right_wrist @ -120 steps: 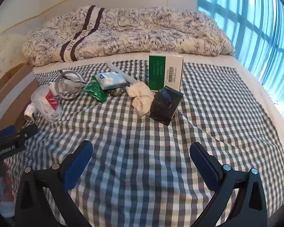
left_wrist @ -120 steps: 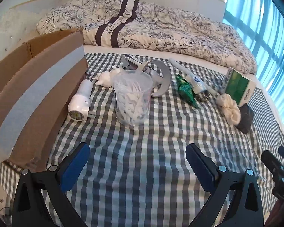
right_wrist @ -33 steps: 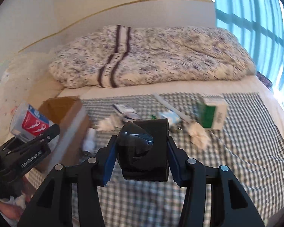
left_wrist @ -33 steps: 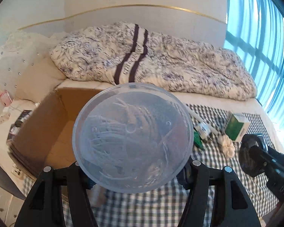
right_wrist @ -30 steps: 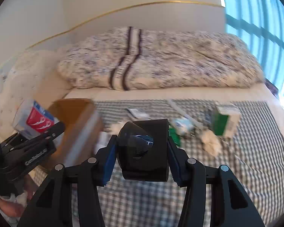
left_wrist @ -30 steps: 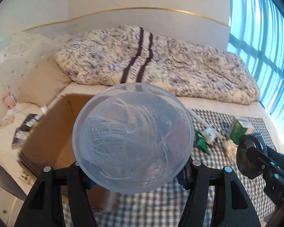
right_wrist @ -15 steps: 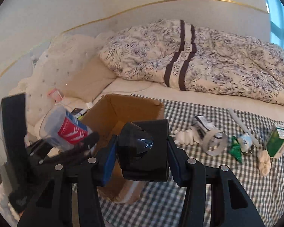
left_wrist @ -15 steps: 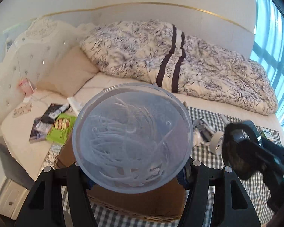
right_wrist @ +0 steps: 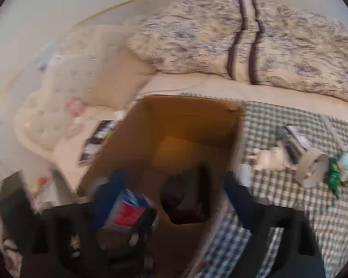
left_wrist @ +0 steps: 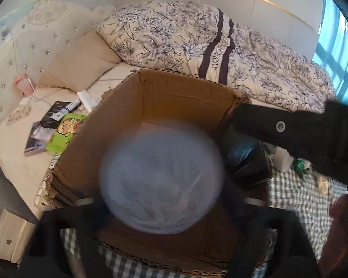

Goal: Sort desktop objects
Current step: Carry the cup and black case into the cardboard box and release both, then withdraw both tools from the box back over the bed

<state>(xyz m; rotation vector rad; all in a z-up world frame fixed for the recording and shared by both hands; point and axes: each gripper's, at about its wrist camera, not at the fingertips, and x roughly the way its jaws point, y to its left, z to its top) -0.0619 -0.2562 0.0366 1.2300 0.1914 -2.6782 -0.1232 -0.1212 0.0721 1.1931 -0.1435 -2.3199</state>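
Hovering over the open brown cardboard box (left_wrist: pixel 178 106), both grippers seem to be releasing: clear plastic cup (left_wrist: pixel 161 183) left, black block (right_wrist: pixel 185 197) right; several items remain on the bed.

Left tongs (left_wrist: pixel 161 206) spread wide, blurred, low and near. Right tongs (right_wrist: pixel 184 199) also spread, blurred; seen from the left wrist they reach in from the right.

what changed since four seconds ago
The left gripper picked up the clear tub and the right gripper the black box, both off the checked cloth. Both now sit over the open cardboard box. Blur hides whether they are released. The other clutter stays put.
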